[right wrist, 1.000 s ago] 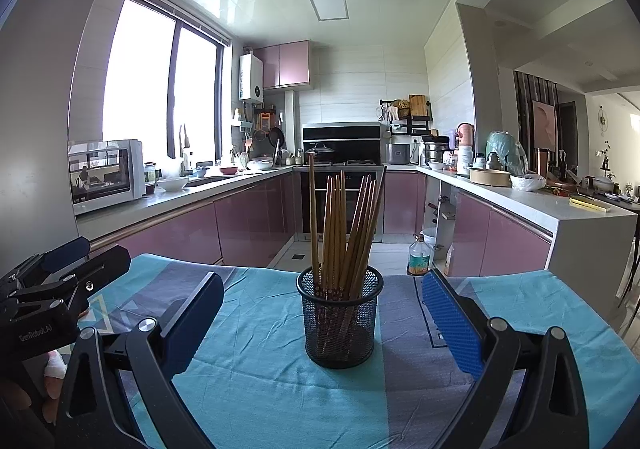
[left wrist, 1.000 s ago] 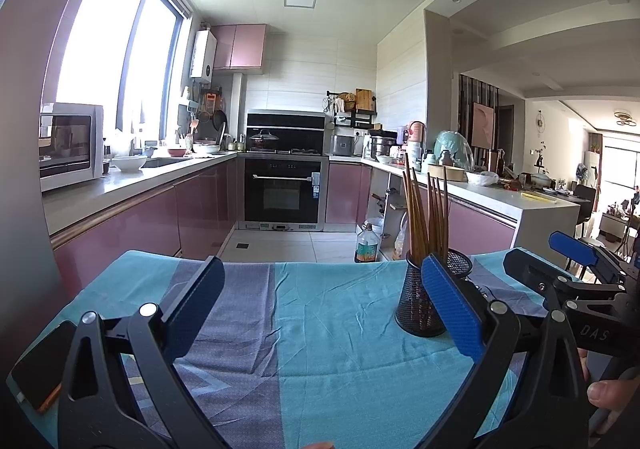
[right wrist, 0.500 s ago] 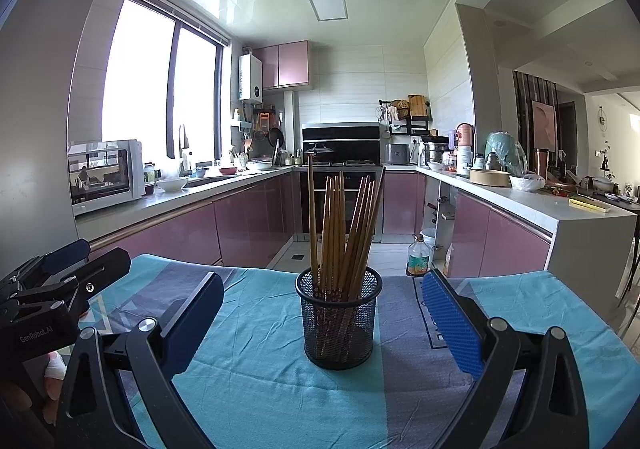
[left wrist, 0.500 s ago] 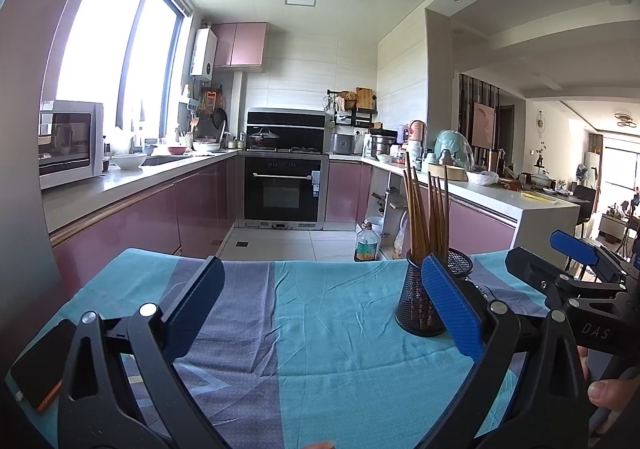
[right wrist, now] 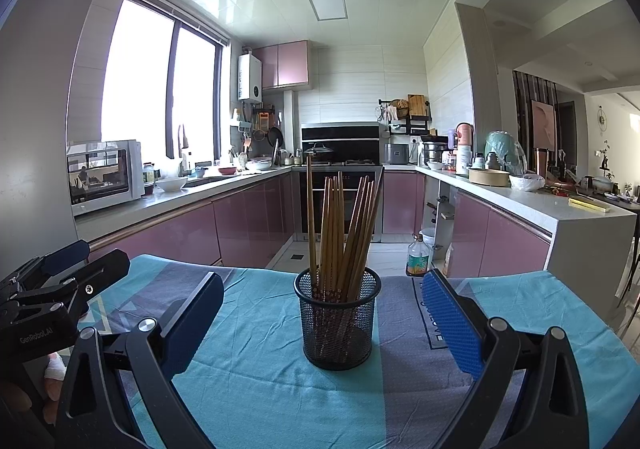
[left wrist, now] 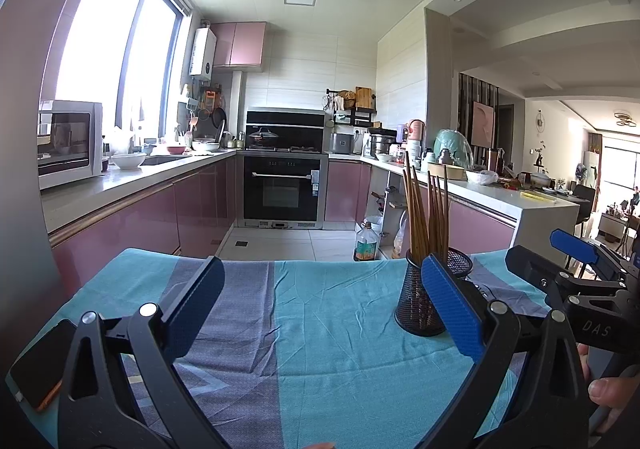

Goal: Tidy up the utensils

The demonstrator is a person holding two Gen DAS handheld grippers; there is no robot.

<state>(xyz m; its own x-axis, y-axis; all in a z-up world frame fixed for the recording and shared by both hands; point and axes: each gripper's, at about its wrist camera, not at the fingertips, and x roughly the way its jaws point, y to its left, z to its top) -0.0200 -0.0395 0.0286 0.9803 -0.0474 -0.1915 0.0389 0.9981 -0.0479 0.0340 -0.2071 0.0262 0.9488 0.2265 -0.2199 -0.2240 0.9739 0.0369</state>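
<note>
A black mesh cup [right wrist: 337,323] full of brown wooden chopsticks [right wrist: 340,233] stands upright on the teal and grey tablecloth [right wrist: 260,389]. My right gripper [right wrist: 320,313] is open, its blue pads wide apart with the cup centred just beyond them. In the left wrist view the same mesh cup [left wrist: 420,301] stands to the right, partly behind my right pad, its chopsticks [left wrist: 426,217] rising above. My left gripper [left wrist: 320,309] is open and holds nothing. The other gripper shows at each view's edge [left wrist: 576,273] [right wrist: 48,289].
A dark phone [left wrist: 38,363] lies on the cloth at the near left corner. Beyond the table's far edge is a kitchen floor with a bottle [right wrist: 417,255], pink cabinets and an oven [left wrist: 282,185]. A person's fingers [left wrist: 612,391] hold the right tool.
Almost nothing moves. The mesh cup appears very slightly nearer in the right wrist view; both grippers stay open.
</note>
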